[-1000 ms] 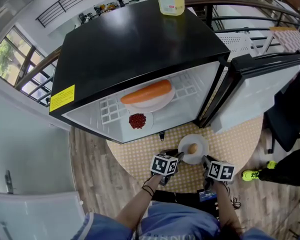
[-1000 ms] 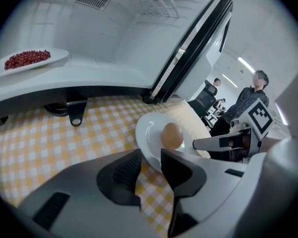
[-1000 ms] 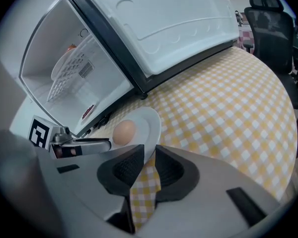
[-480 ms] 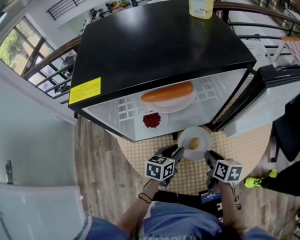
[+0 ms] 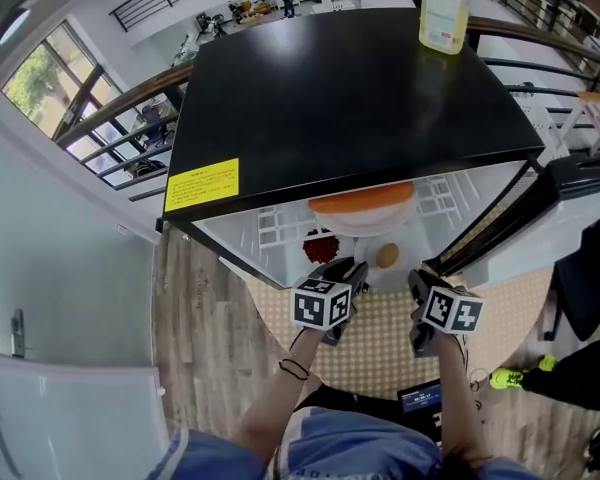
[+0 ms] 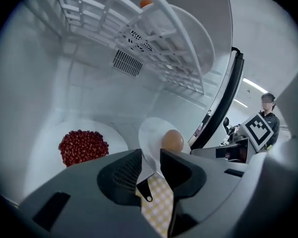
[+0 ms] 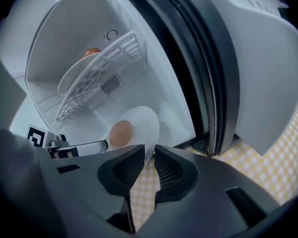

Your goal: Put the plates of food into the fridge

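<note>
Left gripper, just tightened, and right gripper clamp opposite rims of the plate at the fridge's mouth.

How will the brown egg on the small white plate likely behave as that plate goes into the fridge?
The brown egg lies loose on the small white plate, so it will probably roll if the plate tips. The plate looks shallow and glossy; its rim may not stop the egg. The shell is likely fragile; a fall could crack it.
</note>
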Tool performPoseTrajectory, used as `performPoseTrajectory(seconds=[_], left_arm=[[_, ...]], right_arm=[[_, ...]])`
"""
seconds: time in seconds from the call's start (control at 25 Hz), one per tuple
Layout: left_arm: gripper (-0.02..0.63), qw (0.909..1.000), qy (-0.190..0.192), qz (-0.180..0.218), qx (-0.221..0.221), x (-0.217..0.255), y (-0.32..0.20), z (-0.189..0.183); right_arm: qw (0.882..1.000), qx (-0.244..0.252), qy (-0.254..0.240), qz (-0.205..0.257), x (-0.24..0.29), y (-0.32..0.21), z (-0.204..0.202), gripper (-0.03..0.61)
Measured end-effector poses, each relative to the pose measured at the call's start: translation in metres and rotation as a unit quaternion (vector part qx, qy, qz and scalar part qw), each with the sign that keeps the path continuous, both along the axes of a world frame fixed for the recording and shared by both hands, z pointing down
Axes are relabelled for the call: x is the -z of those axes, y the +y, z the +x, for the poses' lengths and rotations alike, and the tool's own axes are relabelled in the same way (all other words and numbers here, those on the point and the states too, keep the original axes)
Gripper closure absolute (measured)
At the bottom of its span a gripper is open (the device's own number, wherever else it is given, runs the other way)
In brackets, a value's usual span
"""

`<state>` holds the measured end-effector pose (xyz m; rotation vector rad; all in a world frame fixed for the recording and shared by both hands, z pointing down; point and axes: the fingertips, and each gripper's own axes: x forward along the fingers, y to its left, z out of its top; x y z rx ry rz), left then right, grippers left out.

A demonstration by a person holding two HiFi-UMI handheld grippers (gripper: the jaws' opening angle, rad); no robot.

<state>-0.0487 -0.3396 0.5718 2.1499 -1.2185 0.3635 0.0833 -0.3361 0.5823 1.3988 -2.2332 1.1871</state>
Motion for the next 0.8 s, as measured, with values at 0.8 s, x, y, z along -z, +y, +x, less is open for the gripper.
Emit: performPoseTrajectory(seconds=[0.8], left_arm=[[0.489, 0.9949, -0.067, -0.071, 0.029, -0.021, -0.070, -0.006]], right_arm=[[0.998, -0.059, 0.016, -0.015, -0.029, -0.058, -0.008, 0.505]])
